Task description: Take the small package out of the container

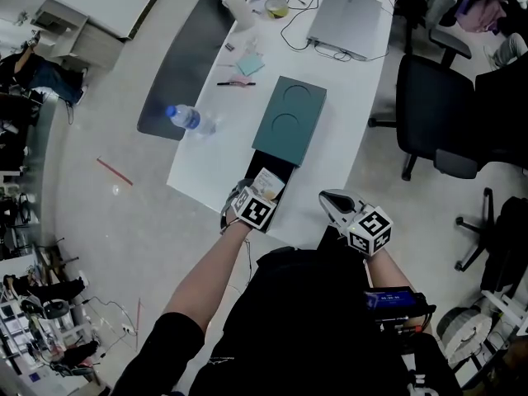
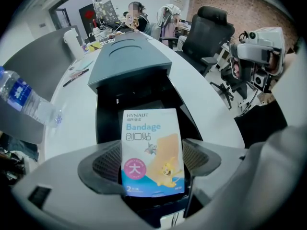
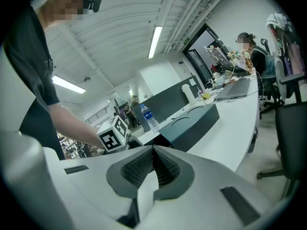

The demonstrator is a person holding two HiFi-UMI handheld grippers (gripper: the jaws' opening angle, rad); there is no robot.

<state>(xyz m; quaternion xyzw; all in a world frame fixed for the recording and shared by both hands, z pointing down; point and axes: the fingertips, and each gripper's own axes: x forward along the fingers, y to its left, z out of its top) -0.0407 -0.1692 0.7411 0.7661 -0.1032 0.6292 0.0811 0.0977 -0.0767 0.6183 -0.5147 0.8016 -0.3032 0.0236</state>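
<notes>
A dark teal box (image 1: 289,117) lies on the white table (image 1: 216,162), and its black drawer (image 1: 284,168) is pulled out toward me. The small package (image 1: 269,183) is a white and blue bandage pack (image 2: 151,152) over the open drawer (image 2: 108,119). My left gripper (image 1: 257,195) is at the drawer's near end with the pack between its wide-spread pads (image 2: 103,164). The pack's edges reach both pads, but no squeeze shows. My right gripper (image 1: 333,201) hangs off the table's near edge, beside the box, shut and empty (image 3: 152,166).
A water bottle (image 1: 189,120) lies left of the box. A pen (image 1: 236,83), sticky notes, a cup (image 1: 237,5), cables and a laptop (image 1: 347,20) are farther back. A black office chair (image 1: 438,110) stands to the right of the table.
</notes>
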